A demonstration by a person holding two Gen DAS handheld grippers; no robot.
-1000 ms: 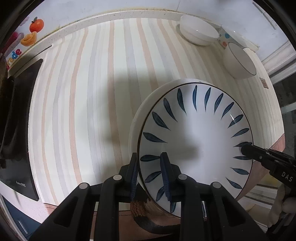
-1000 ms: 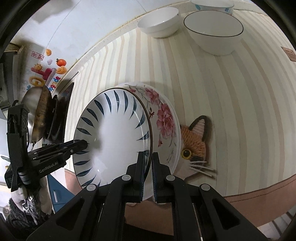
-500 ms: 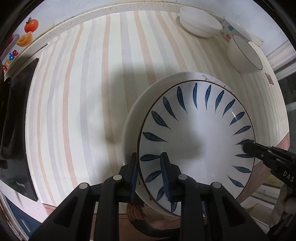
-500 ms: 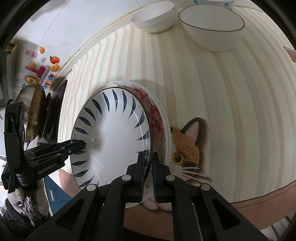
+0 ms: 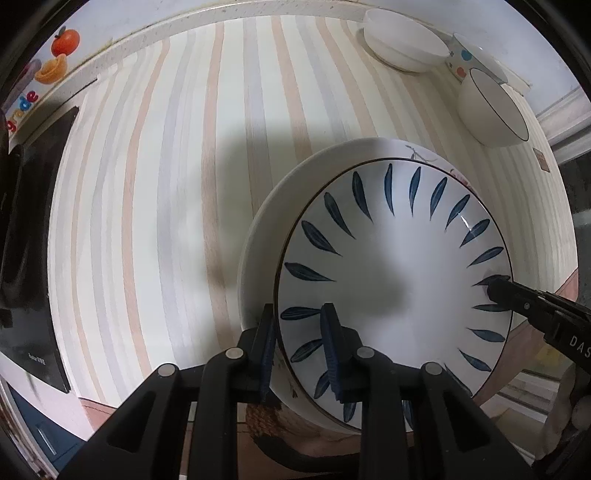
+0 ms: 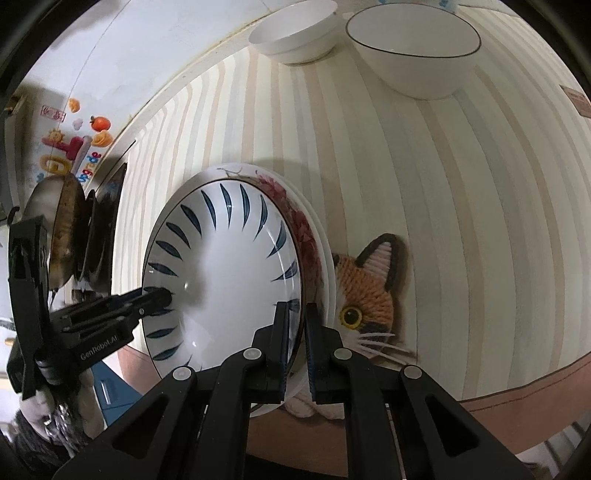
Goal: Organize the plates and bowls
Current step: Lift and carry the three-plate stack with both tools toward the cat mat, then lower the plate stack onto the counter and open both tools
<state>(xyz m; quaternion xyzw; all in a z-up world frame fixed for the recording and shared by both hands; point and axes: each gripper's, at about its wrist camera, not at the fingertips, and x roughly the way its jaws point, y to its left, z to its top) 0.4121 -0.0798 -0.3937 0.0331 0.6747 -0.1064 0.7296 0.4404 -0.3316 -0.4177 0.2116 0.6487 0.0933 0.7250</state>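
A white plate with blue leaf marks (image 5: 388, 280) (image 6: 229, 280) lies tilted over a flower-patterned plate (image 5: 266, 236) (image 6: 314, 236), covering most of it. My left gripper (image 5: 299, 354) is shut on the blue-leaf plate's near rim; its fingertip (image 6: 159, 297) shows at the plate's left edge in the right wrist view. My right gripper (image 6: 295, 332) straddles the opposite rim, its jaws just starting to open with the rim still between the pads; its tip (image 5: 495, 291) shows in the left wrist view. Whether the two plates touch is unclear.
A woven cat-face mat (image 6: 369, 291) lies under the flower plate on the striped cloth (image 5: 166, 184). At the back stand a plain white bowl (image 6: 295, 33), a dark-rimmed bowl (image 6: 413, 48) and a dotted cup (image 5: 461, 62). A black stove top (image 5: 26, 240) with a pan (image 6: 66, 229) is at the left.
Both grippers carried the blue-leaf plate over the flower plate, which is now mostly covered. The gap between the right gripper's fingers looks slightly wider.
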